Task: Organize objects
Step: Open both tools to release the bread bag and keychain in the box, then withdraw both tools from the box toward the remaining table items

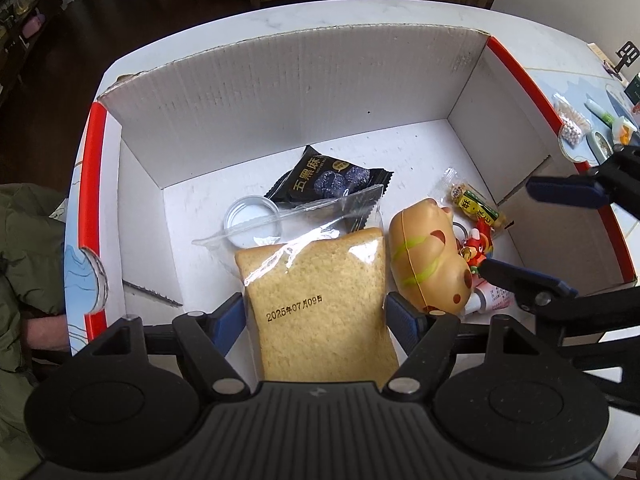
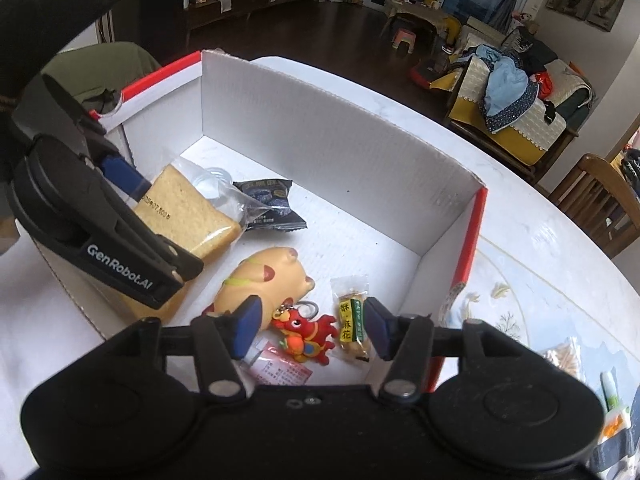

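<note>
A white cardboard box (image 1: 280,92) with red edges holds the objects. My left gripper (image 1: 318,320) is shut on a bagged bread slice (image 1: 320,292), its blue pads (image 2: 120,176) against the slice's two sides. The slice's far end rests on the box floor. Beside it lie a tan squishy animal toy (image 1: 428,264), a black snack packet (image 1: 328,180) and a clear round lid (image 1: 252,216). My right gripper (image 2: 312,330) stands open over a red dragon keychain (image 2: 304,336), which lies on the floor between its fingers without touching the pads. A green-yellow snack packet (image 2: 352,324) lies just to the right.
A small pink-labelled tube (image 2: 280,368) lies under the right gripper's left finger. The box walls stand high at the back (image 2: 320,128). On the marble table (image 2: 540,240) right of the box sit a bag of cotton swabs (image 1: 572,120) and small items. A green sleeve (image 1: 24,248) is at the left.
</note>
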The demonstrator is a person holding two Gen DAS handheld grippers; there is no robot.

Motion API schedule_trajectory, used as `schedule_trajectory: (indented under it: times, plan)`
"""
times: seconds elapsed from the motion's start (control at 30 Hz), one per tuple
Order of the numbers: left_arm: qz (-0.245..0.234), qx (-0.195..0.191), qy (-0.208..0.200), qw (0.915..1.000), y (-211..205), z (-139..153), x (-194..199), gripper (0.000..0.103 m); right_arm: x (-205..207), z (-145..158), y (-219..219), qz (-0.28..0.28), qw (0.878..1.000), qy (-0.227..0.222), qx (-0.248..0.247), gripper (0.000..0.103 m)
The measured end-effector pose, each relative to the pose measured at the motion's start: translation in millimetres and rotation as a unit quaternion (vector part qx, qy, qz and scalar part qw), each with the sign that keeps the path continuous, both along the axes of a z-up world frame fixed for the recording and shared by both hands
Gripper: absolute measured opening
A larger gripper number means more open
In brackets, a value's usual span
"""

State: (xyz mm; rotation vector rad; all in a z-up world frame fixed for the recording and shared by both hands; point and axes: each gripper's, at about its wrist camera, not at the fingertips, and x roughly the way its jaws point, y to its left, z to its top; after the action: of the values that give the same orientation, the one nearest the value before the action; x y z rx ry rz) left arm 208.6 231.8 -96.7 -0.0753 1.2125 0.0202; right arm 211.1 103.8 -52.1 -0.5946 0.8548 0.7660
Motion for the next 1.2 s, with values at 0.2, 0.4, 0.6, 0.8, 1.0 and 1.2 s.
schedule_trajectory:
  times: [0.2,0.4,0.6,0.8,1.0,1.2]
  plan:
    - [0.007,0.006,-0.008,0.9999,-3.1,3.4,-6.5,0.075,-5.3,11.2,-10.6,0.005,1.0,-0.002,0.021,0.075]
    - [0.015,-0.001,-0.029,0.9995,-3.8,14.5,-16.7,0.075,-13.2,25.2,-22.8,0.012,0.999,-0.004,0.045,0.079]
    - [0.024,-0.001,-0.052,0.9984,-9.4,31.3,-31.6,0.075,-19.5,40.6,-36.3,0.017,0.997,-0.006,0.071,0.084]
    - [0.034,-0.001,-0.074,0.9967,-18.2,50.1,-48.7,0.075,-25.7,57.1,-53.7,0.022,0.995,-0.005,0.097,0.086]
    - [0.052,-0.012,-0.107,0.9928,-31.1,72.2,-65.1,0.075,-31.0,73.1,-77.8,0.029,0.992,-0.005,0.123,0.089]
    - [0.061,-0.02,-0.134,0.9889,-55.8,90.3,-74.7,0.075,-35.5,85.6,-105.7,0.039,0.989,0.0,0.144,0.091]
